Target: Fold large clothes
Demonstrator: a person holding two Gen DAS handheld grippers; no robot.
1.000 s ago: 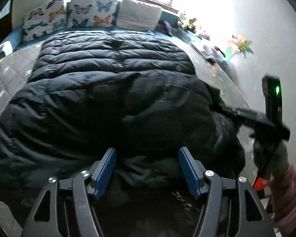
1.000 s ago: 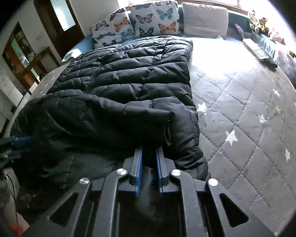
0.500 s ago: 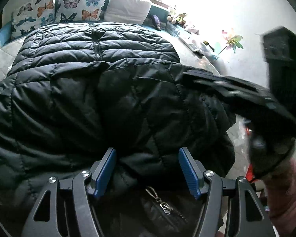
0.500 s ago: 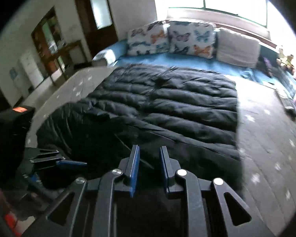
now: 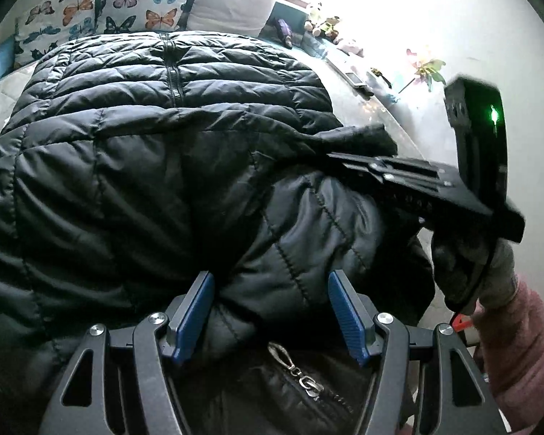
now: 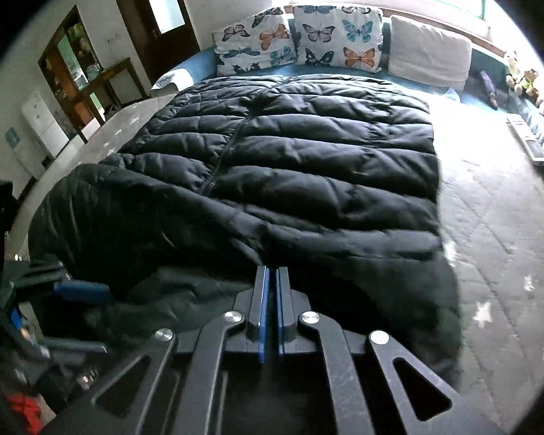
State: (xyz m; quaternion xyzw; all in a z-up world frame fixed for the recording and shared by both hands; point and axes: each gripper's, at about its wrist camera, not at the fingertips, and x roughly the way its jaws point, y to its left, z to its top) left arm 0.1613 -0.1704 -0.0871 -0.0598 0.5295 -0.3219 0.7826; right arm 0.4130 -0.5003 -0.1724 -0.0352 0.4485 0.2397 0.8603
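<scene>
Now: Black Puffer Coat Spread on the Bed, Near End Bunched

A grey quilted bed cover (image 6: 497, 217) printed with white stars is seen beneath a black puffer coat (image 6: 308, 166), which is laid lengthwise with its zip running toward the far butterfly pillows (image 6: 297, 40). The coat's near end is folded over and bunched up. The left gripper (image 5: 270, 311) is held well open, with a puffy fold of the coat lying between its blue pads (image 5: 194, 315); whether the pads press on it cannot be told. The right gripper (image 6: 270, 311) is seen fully closed, its jaws together; whether any fabric is pinched cannot be told. No readable writing or brand is made out anywhere.
</scene>
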